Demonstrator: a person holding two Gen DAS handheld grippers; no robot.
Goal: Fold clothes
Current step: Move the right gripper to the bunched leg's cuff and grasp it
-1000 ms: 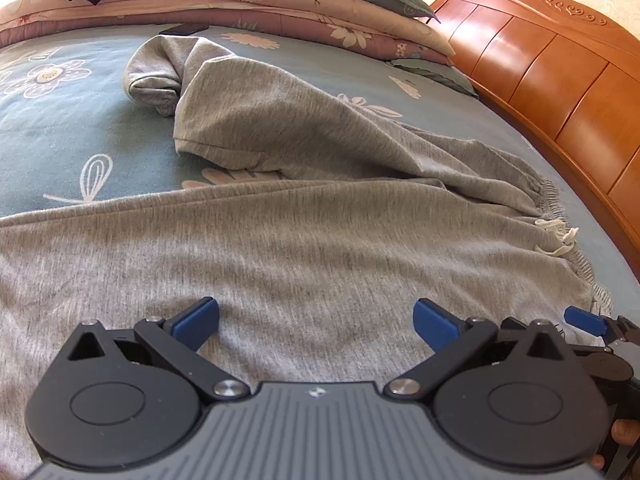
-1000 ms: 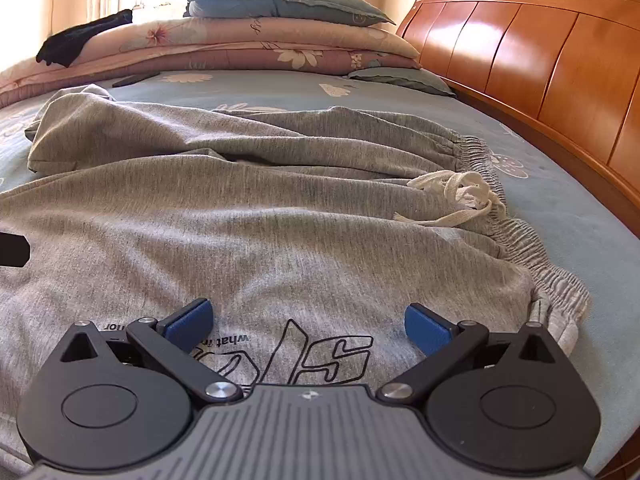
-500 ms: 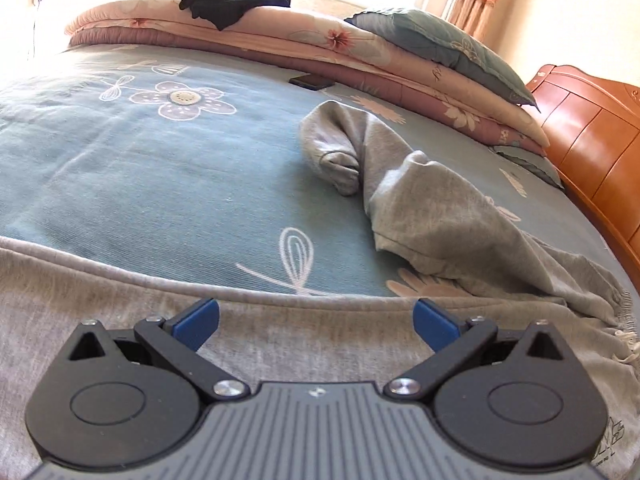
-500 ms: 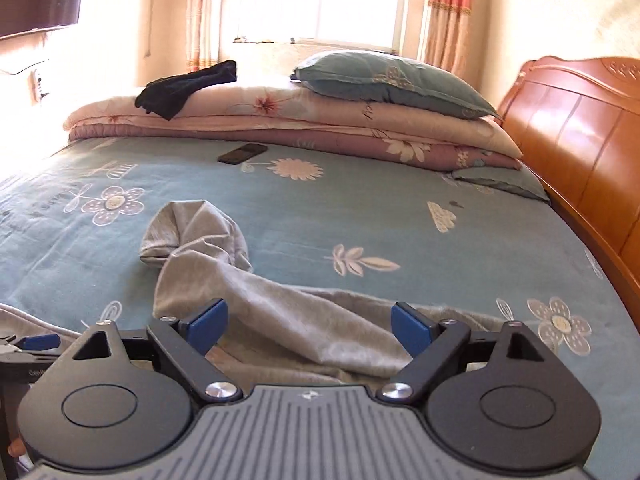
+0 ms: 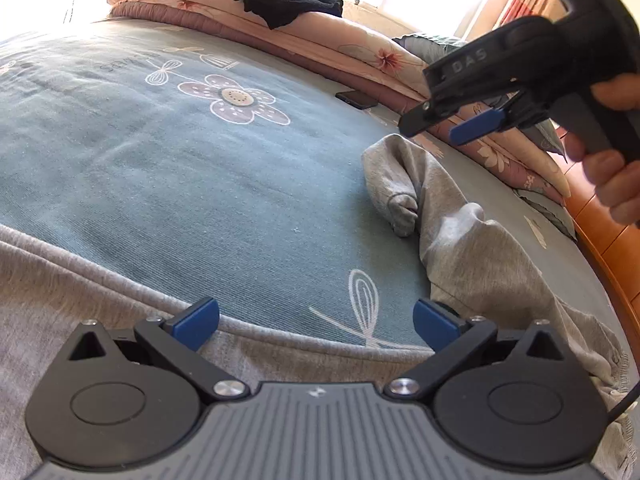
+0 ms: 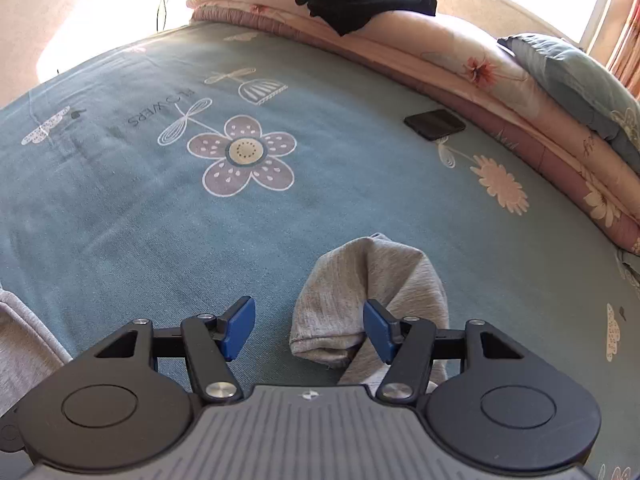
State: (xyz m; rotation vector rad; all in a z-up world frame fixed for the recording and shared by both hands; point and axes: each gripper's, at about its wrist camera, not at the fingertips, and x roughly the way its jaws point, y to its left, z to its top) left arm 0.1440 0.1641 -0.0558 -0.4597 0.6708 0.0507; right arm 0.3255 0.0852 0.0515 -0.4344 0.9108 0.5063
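Grey sweatpants lie on the blue flowered bedsheet [image 5: 200, 184]. One leg [image 5: 80, 320] runs across the near edge under my left gripper [image 5: 316, 324], which is open, with the leg's hem between its fingers but not pinched. The other leg [image 5: 460, 240] stretches away to a bunched cuff [image 6: 360, 300]. My right gripper [image 6: 308, 328] hovers over that cuff with its jaws closing; the cuff sits between them toward the right pad, and the left pad stands clear of it. In the left wrist view a hand [image 5: 616, 168] holds the right gripper [image 5: 440, 126] above the cuff [image 5: 396, 184].
Folded pink quilts [image 6: 460, 60] line the far side, with a black garment [image 6: 360, 0] on top and a blue pillow [image 6: 572, 76] beside it. A dark phone [image 6: 434, 124] lies on the sheet near the quilts. A wooden bed board [image 5: 600, 248] runs along the right.
My right gripper swung from the waistband and drawstring up the bed to the far leg's cuff, and its jaws narrowed. My left gripper slid left along the near leg's edge.
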